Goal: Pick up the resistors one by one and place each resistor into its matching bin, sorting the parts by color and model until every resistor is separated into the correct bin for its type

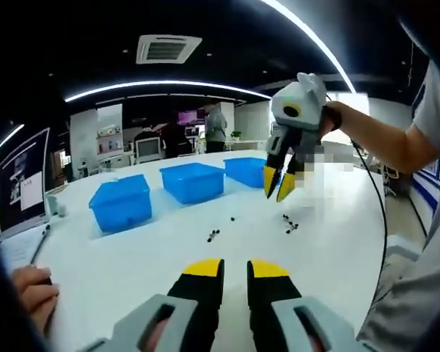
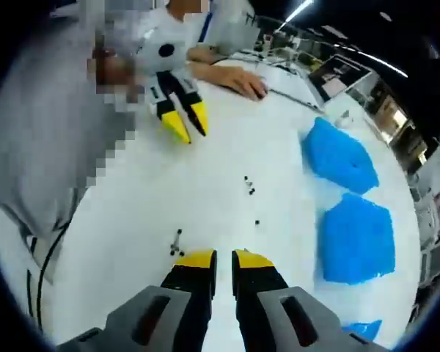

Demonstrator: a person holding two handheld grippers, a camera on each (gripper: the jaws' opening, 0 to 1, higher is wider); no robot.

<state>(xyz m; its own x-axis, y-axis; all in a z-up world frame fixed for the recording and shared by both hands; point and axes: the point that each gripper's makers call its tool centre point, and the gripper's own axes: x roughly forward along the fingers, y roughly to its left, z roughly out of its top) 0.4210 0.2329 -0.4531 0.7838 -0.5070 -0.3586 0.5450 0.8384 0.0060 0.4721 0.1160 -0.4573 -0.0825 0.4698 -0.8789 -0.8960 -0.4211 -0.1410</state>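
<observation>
Small dark resistors lie loose on the white table (image 1: 132, 264), in little groups: one group (image 1: 214, 235), a single one (image 1: 232, 218) and a cluster (image 1: 290, 224). Three blue bins stand in a row behind them: left bin (image 1: 122, 202), middle bin (image 1: 193, 181), right bin (image 1: 246, 170). My left gripper (image 1: 236, 270) hovers in front of the resistors, slightly open and holding nothing. My right gripper (image 1: 278, 187) hangs above the right cluster, held by a hand. In the right gripper view, my right gripper (image 2: 224, 258) is slightly open and empty just above resistors (image 2: 177, 246). More resistors (image 2: 248, 183) lie ahead, and the left gripper (image 2: 187, 126) is beyond them.
Two bins (image 2: 339, 155) (image 2: 357, 236) sit to the right in the right gripper view. A person's hand (image 1: 33, 290) rests on the table beside a pen and a laptop (image 1: 22, 183). The table's curved edge (image 1: 385, 242) runs along the right, next to the person's body.
</observation>
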